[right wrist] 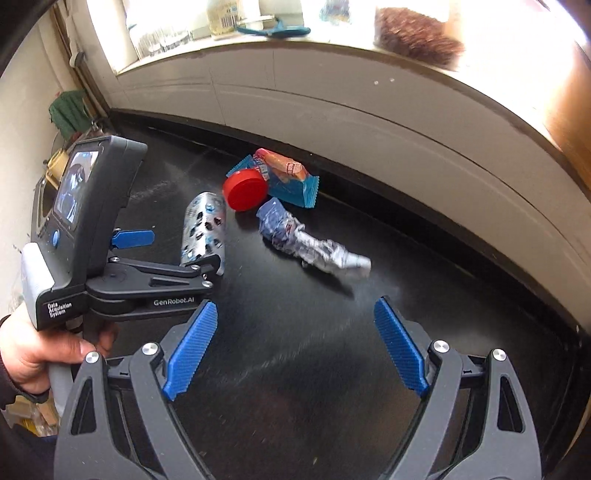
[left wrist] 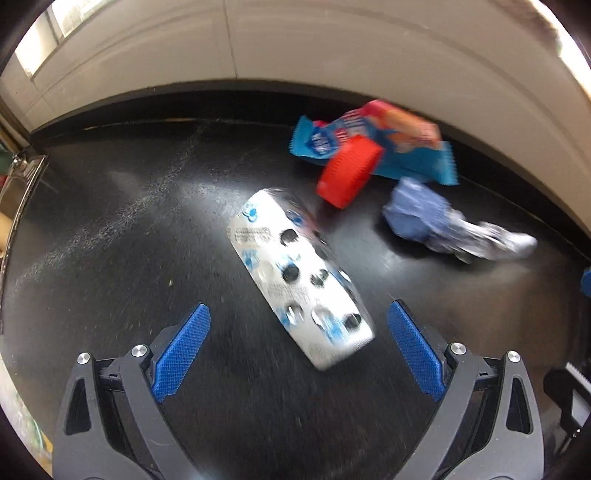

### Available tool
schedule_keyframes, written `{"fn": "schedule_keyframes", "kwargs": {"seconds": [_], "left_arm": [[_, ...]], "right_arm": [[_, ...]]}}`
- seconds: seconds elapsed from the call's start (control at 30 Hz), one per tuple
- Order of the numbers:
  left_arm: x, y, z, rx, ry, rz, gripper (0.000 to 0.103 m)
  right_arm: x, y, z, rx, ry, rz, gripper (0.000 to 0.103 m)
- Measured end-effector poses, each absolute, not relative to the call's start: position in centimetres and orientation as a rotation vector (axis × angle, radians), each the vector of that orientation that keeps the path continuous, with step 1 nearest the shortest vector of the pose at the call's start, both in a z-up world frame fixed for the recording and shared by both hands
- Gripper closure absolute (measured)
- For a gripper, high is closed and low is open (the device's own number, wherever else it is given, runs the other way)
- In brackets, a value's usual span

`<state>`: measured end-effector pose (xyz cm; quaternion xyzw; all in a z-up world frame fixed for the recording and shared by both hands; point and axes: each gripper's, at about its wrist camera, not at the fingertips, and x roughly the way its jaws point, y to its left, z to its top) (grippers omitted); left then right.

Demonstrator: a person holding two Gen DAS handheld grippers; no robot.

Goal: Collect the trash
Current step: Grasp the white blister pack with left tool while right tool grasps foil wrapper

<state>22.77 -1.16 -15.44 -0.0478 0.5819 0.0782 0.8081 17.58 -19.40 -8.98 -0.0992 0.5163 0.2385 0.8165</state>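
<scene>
On the far left of the right wrist view, a person's hand [right wrist: 33,350] holds the handle of the left gripper [right wrist: 173,247]. This tool has a small screen on its back. In its own view, the left gripper [left wrist: 298,354] has its two blue pads wide apart. It holds nothing. The pads hang over a silver pill sheet [left wrist: 299,277] with round holes in it, and the near end of the sheet lies in the gap between them. I cannot tell if they touch it.

The pill sheet [right wrist: 205,230] lies flat on the black counter [right wrist: 295,369]. Just to its right is a red round lid [right wrist: 244,192]. The lid leans on a blue and red snack wrapper [right wrist: 286,181], which lies close to the pale wall [right wrist: 332,110]. Below the wrapper, and a bit more to the right, is a crumpled blue and silver wrapper [right wrist: 303,242]. It is near the lid, but whether they touch is hard to see.

The right gripper [right wrist: 295,347] is at the bottom of its own view. Its blue pads are also wide apart, with only bare counter between them. It holds nothing. The trash is farther away, up ahead of it.

Up on the sill sits a brown fuzzy thing [right wrist: 417,35].
</scene>
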Motion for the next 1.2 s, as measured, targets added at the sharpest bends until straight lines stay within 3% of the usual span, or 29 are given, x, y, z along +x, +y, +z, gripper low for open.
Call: {"fn": "schedule_keyframes", "kwargs": {"seconds": [0.43, 0.5, 0.6, 0.63, 0.67, 0.8, 1.2], "left_arm": [[23.1, 4.0, -16.5, -0.100, 1.263, 0.105, 0.009], [23.2, 4.3, -16.4, -0.096, 1.253, 0.092, 0.011], [23.4, 3.9, -15.9, -0.044, 1.227, 0.091, 0.034], [23.3, 3.6, -15.7, -0.036, 1.216, 0.078, 0.048], [23.2, 3.3, -15.4, -0.029, 1.209, 0.071, 0.054], [22.6, 2.9, -14.9, -0.038, 1.215, 0.030, 0.063], [15.2, 1.5, -10.4, -0.023, 1.175, -0.047, 0.064]], "right_arm": [[24.6, -14.8, -16.9, -0.381, 1.160, 0.619, 0.019], [24.9, -14.5, -17.6, -0.382, 1.175, 0.623, 0.024], [24.4, -14.3, -17.3, -0.392, 1.142, 0.627, 0.051], [24.2, -14.2, -17.2, -0.384, 1.143, 0.627, 0.069], [23.9, -14.1, -17.1, -0.378, 1.148, 0.625, 0.082], [22.7, -14.0, -16.5, -0.328, 1.175, 0.613, 0.083], [13.8, -15.0, -10.5, -0.217, 1.131, 0.469, 0.083]]}}
